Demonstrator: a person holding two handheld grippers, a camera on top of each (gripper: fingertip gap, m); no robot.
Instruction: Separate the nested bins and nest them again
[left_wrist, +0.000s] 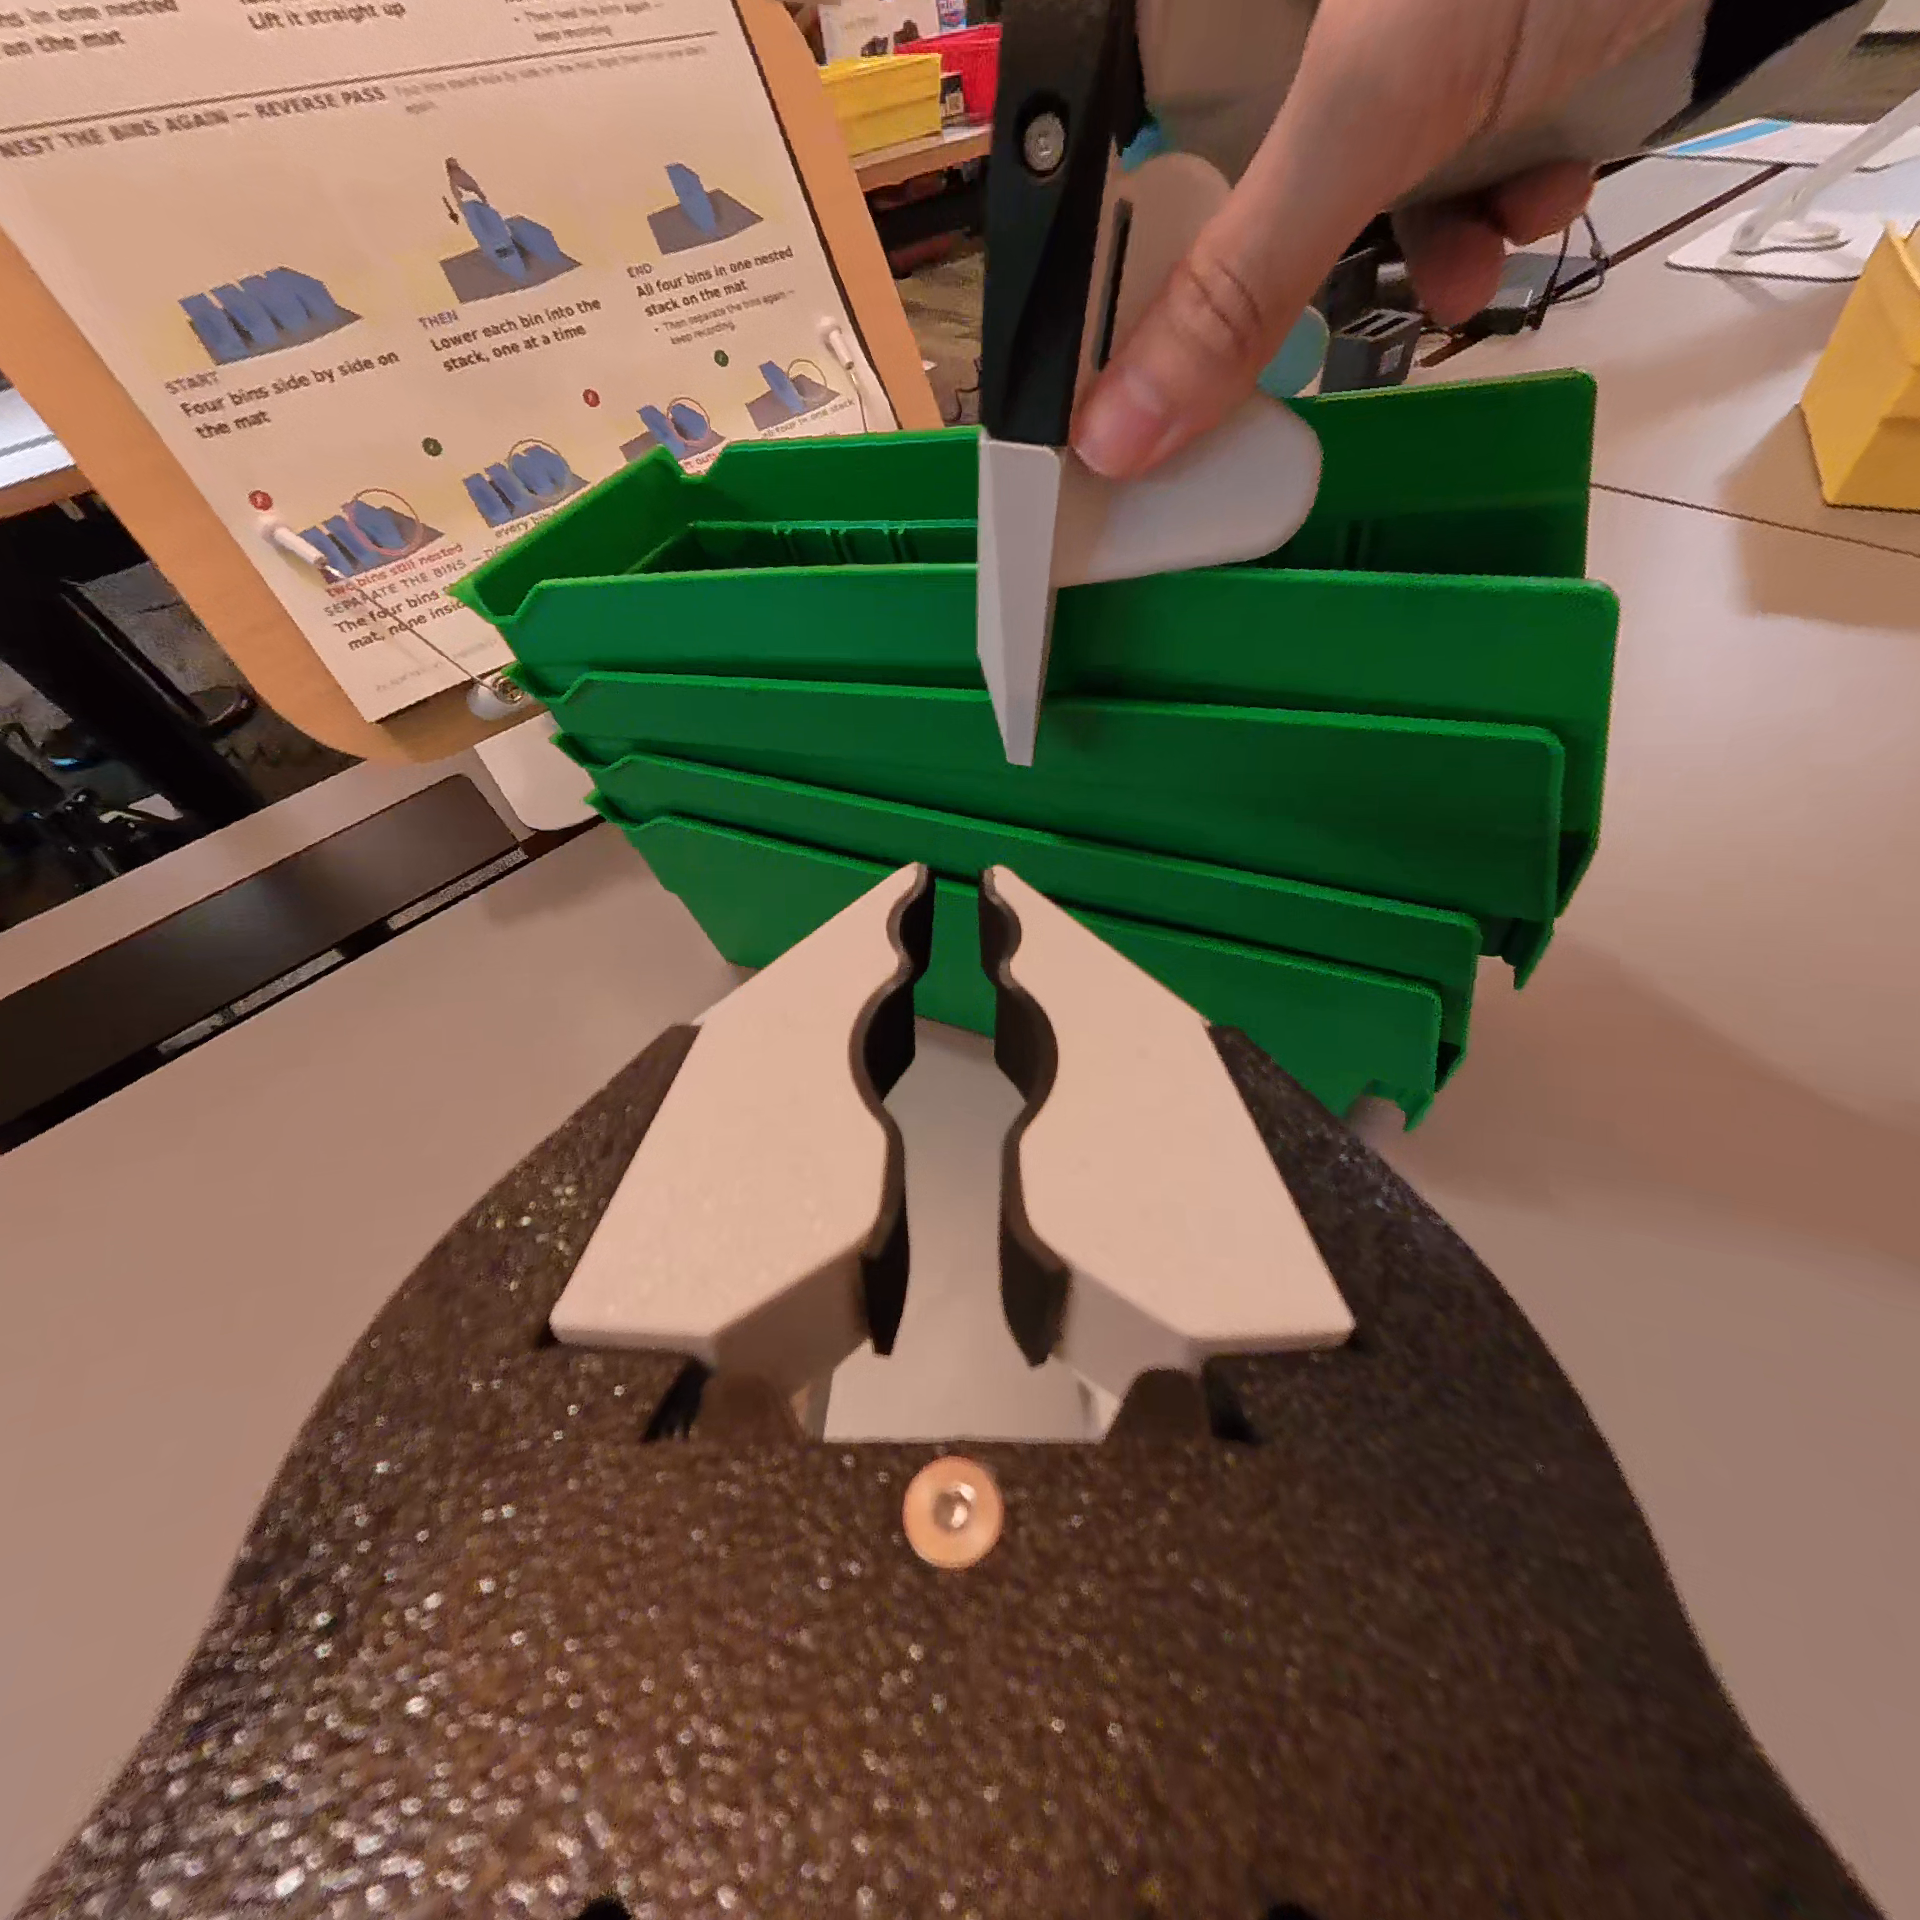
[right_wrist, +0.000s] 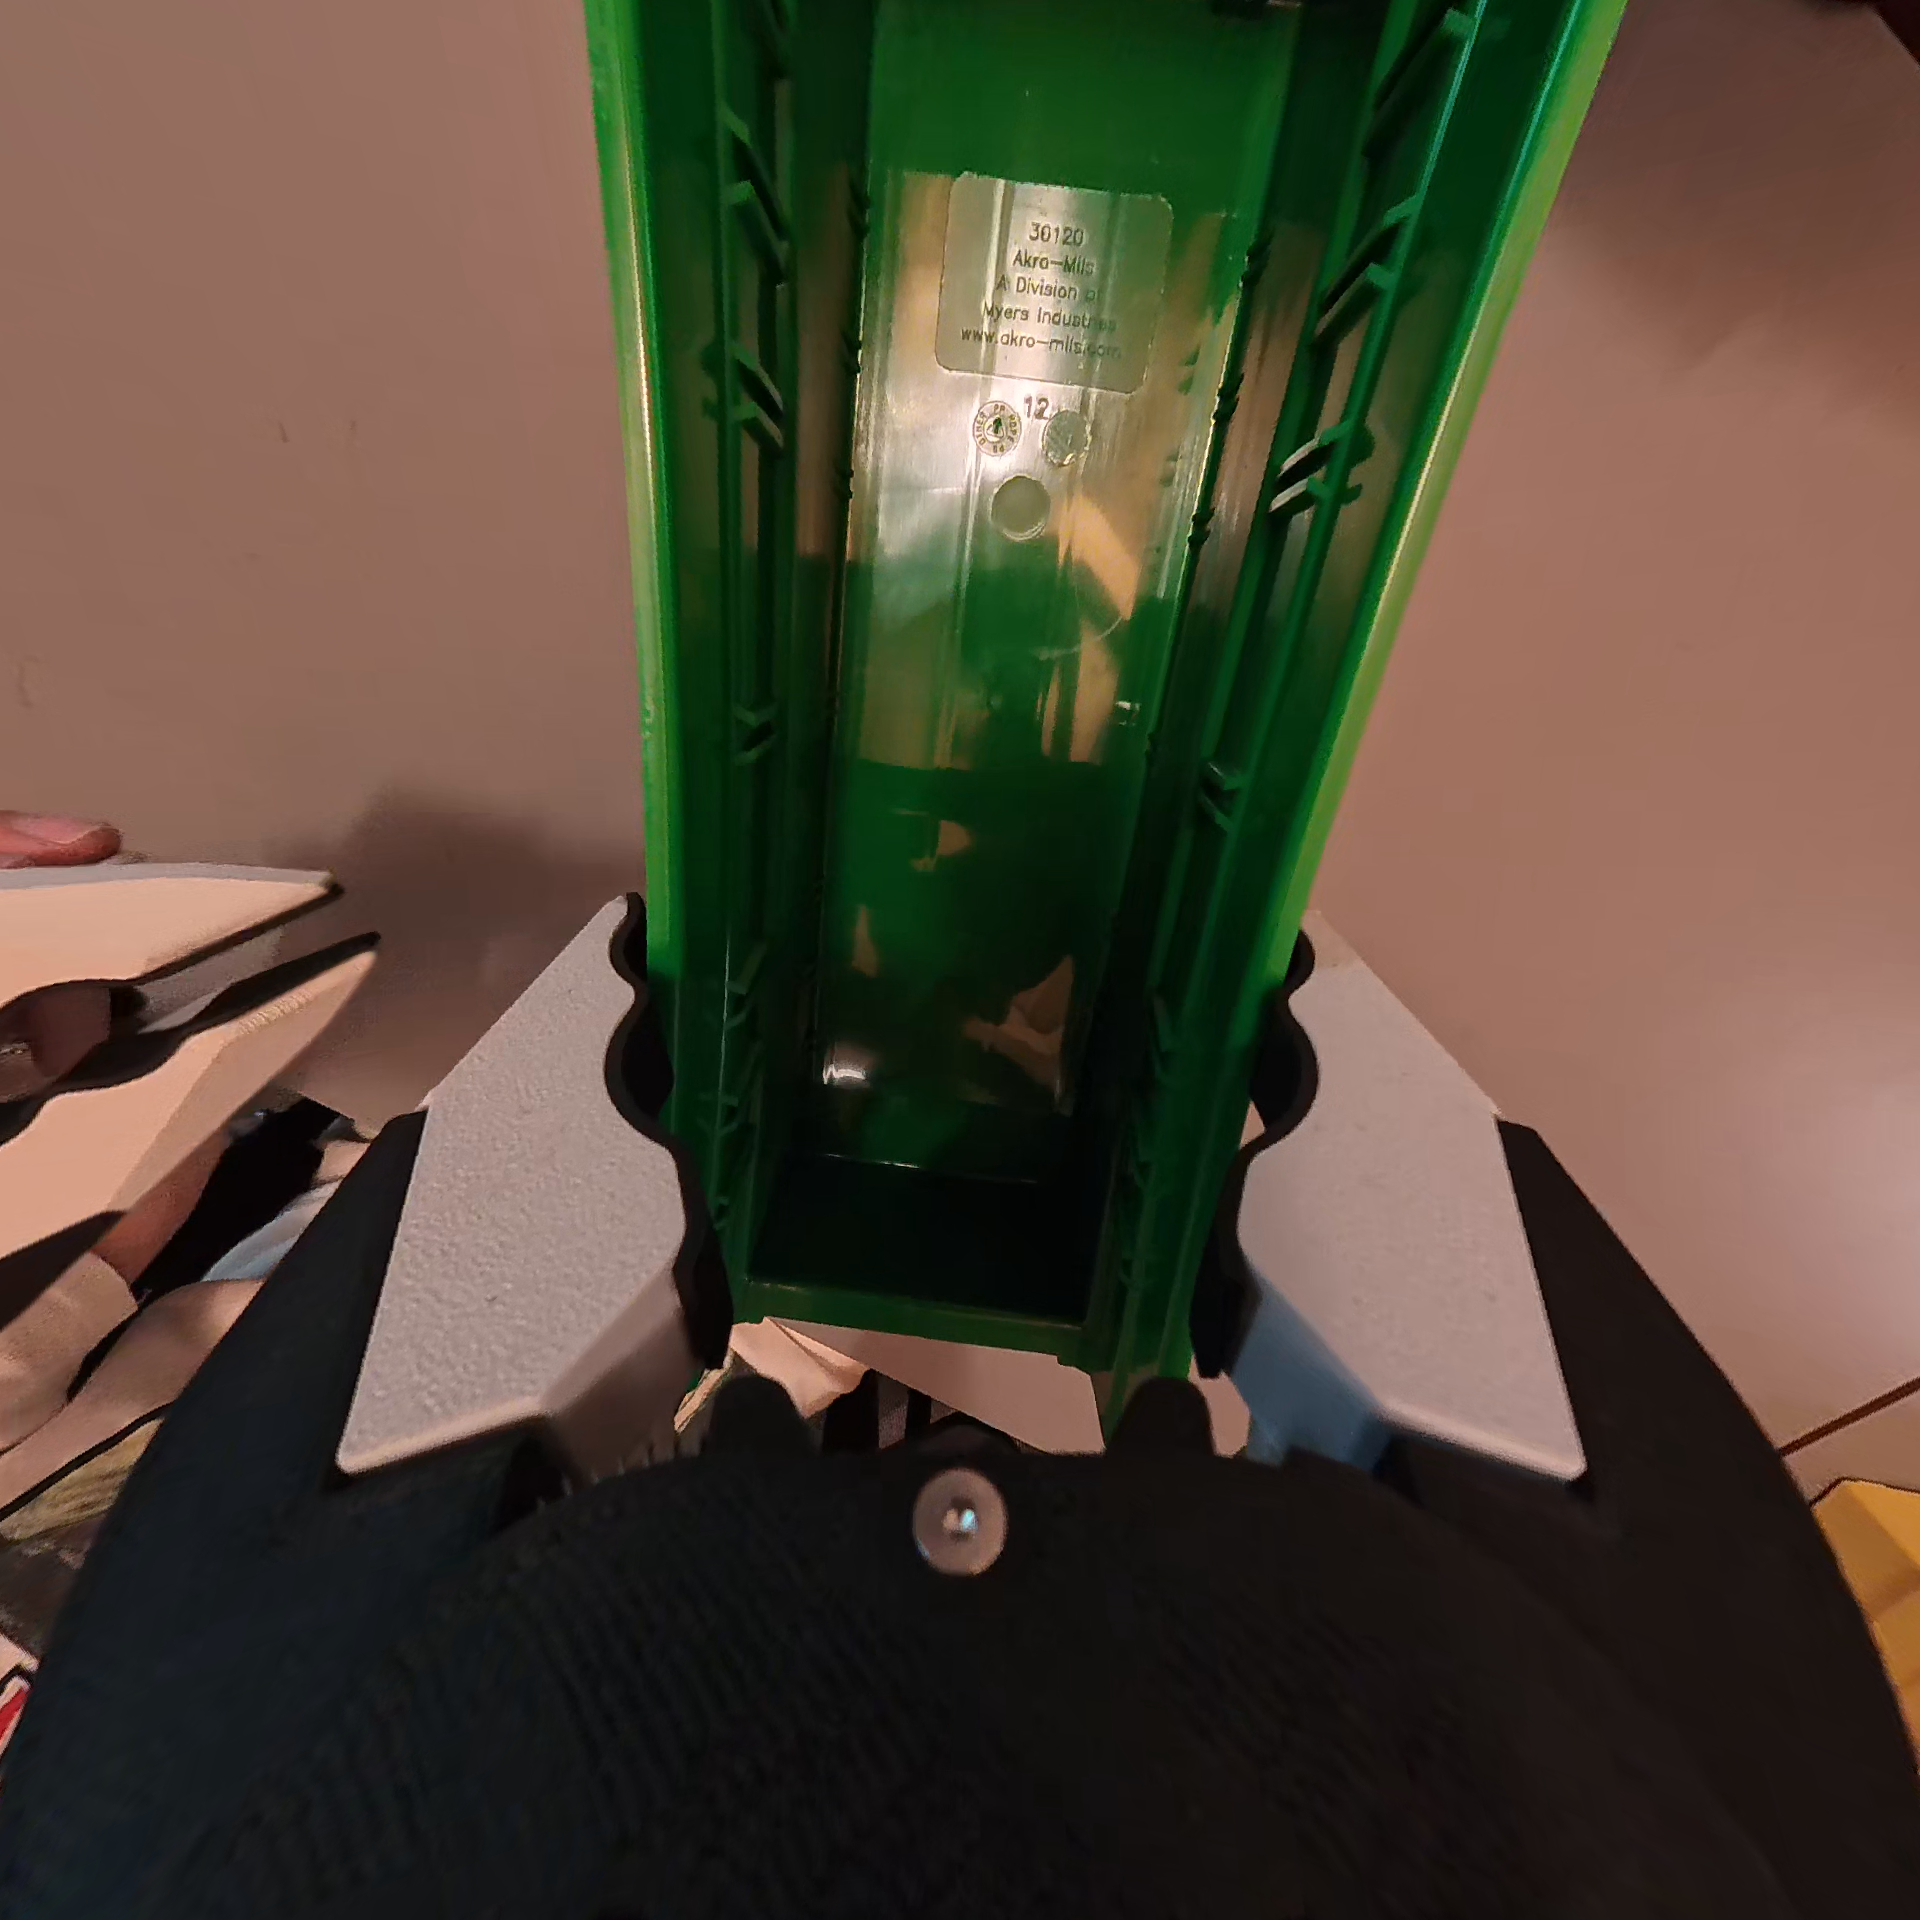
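1. Our right gripper (right_wrist: 961, 1143) stands spread wide, and its two fingers (right_wrist: 540, 1226) clamp the outer side walls of the top green bin (right_wrist: 1039, 623), whose glossy floor and ribbed inner walls run away from us in the right wrist view.
2. In the left wrist view that same right gripper (left_wrist: 1023, 582) comes down from above, held by a hand (left_wrist: 1382, 177), with one grey finger (left_wrist: 1013, 613) lying against the near wall of the top green bin (left_wrist: 831, 613).
3. Our left gripper (left_wrist: 956, 914) holds nothing; its fingers are nearly together, with only a thin gap between the wavy pads, and they point at the near side of the stack, low down.
4. The nested green bins (left_wrist: 1091, 821) form one stack of several on the beige table (left_wrist: 312, 1091), right in front of the left gripper.
5. Far left of the stack, an instruction sheet (left_wrist: 416, 291) is fixed to a brown board (left_wrist: 821, 260).
6. At the far right edge sits a yellow box (left_wrist: 1860, 405) on the table, well apart from the stack.
7. Farther back, a yellow bin (left_wrist: 883, 94) rests on another surface.
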